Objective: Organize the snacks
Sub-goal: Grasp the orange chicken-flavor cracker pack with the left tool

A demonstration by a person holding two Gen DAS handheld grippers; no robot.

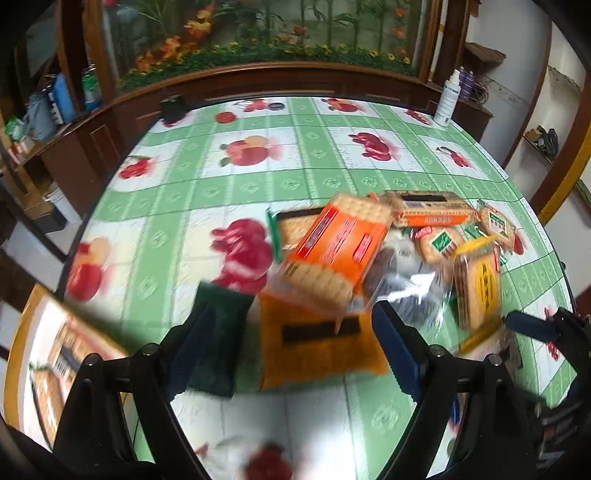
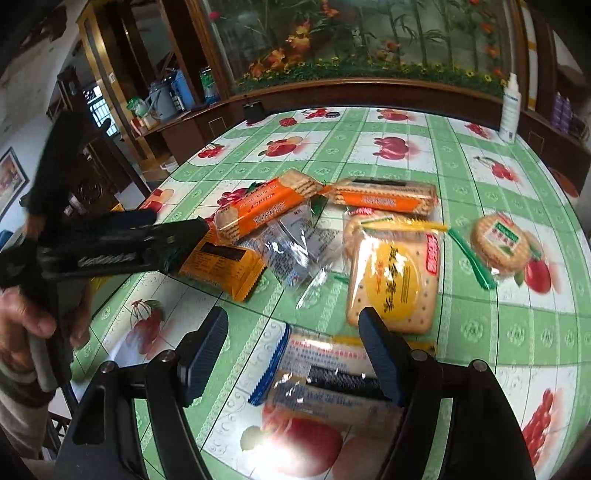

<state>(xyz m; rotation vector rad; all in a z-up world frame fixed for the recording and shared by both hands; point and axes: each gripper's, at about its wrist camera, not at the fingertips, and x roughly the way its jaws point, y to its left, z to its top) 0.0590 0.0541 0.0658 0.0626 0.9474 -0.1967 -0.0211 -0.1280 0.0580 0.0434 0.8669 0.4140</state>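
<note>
Fruit-printed green vinyl tablecloth (image 2: 406, 155) is carrying the snacks. Left gripper (image 1: 291, 339), jaws spread, is framing a flat mustard-orange foil packet (image 1: 317, 347), seemingly untouched. Right gripper (image 2: 291, 350), jaws spread, is straddling a clear-wrapped, blue-edged cracker pack (image 2: 325, 384): light, slippery, brittle, so I'd be pinching its long sides gently.

snack packs (image 2: 317, 236) clustered on table (image 2: 480, 332) | bottle (image 2: 511, 107) behind — far edge

Home dining room. Round table (image 1: 280, 122) under fruit-print oilcloth; behind it, dark wooden cabinet (image 1: 258, 79) with glass-fronted artificial flowers (image 1: 258, 33). Household bottles (image 1: 62, 99) left of cabinet.
</note>
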